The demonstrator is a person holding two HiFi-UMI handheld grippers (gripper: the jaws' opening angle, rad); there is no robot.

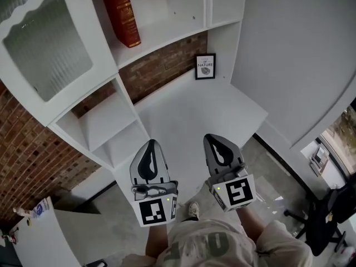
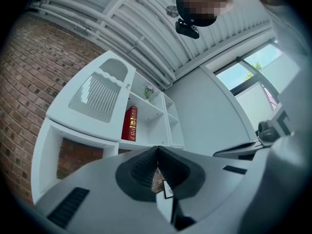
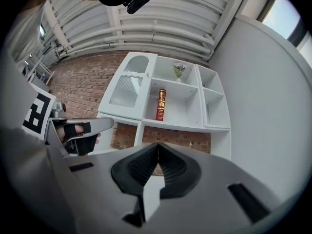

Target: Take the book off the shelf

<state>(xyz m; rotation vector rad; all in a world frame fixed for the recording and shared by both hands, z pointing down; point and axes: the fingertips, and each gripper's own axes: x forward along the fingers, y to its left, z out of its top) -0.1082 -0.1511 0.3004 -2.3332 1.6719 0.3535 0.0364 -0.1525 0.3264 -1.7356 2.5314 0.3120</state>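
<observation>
A red book with gold lettering (image 1: 121,13) stands upright, alone, on a middle shelf of the white shelf unit (image 1: 161,35). It also shows in the left gripper view (image 2: 130,123) and the right gripper view (image 3: 161,104). My left gripper (image 1: 150,144) and right gripper (image 1: 212,139) hang side by side low over the near edge of the white desk, far short of the book. In each gripper view the jaws meet tip to tip, with nothing between them: left (image 2: 157,149), right (image 3: 157,145).
A small framed print (image 1: 205,66) leans against the brick back wall on the white desk (image 1: 189,110). A ribbed-glass cabinet door (image 1: 47,43) is left of the book. A small vase of flowers (image 3: 179,70) stands on the top shelf. An office chair (image 1: 328,216) is at lower right.
</observation>
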